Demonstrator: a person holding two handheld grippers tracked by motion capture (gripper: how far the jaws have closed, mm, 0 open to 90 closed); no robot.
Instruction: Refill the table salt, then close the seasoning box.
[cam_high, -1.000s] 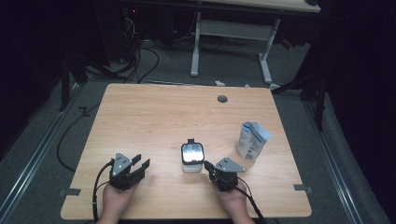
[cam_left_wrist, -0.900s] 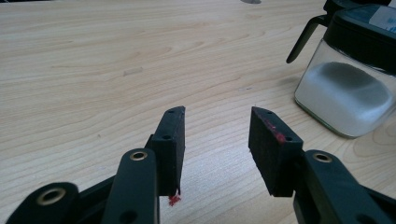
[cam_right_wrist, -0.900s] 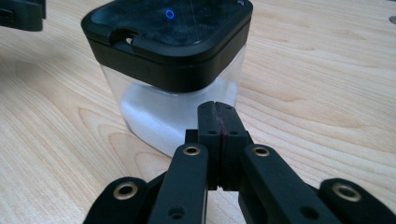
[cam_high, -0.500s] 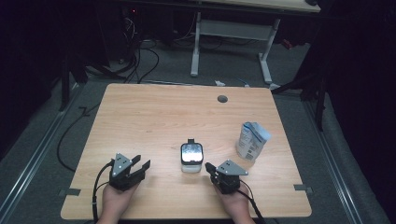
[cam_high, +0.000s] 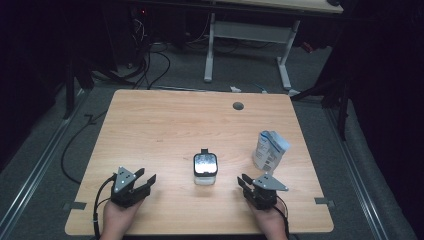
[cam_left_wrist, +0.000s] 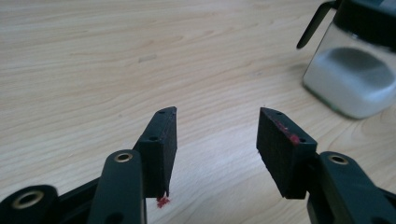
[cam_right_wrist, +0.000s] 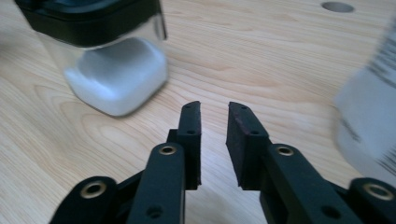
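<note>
The clear square jar with a black lid (cam_high: 205, 169) is standing upright at the centre of the wooden worktop (cam_high: 165, 130), touched by neither tool. The left hand-held gripper (cam_high: 141, 182), at its eight o'clock, is opening with nothing between its jaws. The right hand-held gripper (cam_high: 246, 183), at its four o'clock, is spreading its jaws too, released and empty. The white-and-blue paper carton (cam_high: 270, 149) is waiting at three o'clock, so I judge the handling as barely begun.

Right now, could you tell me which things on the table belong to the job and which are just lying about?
In hand:
- jar, between both grippers
- left gripper, open, empty
- right gripper, just opening, empty

Lying about:
- carton
- table hole
</note>
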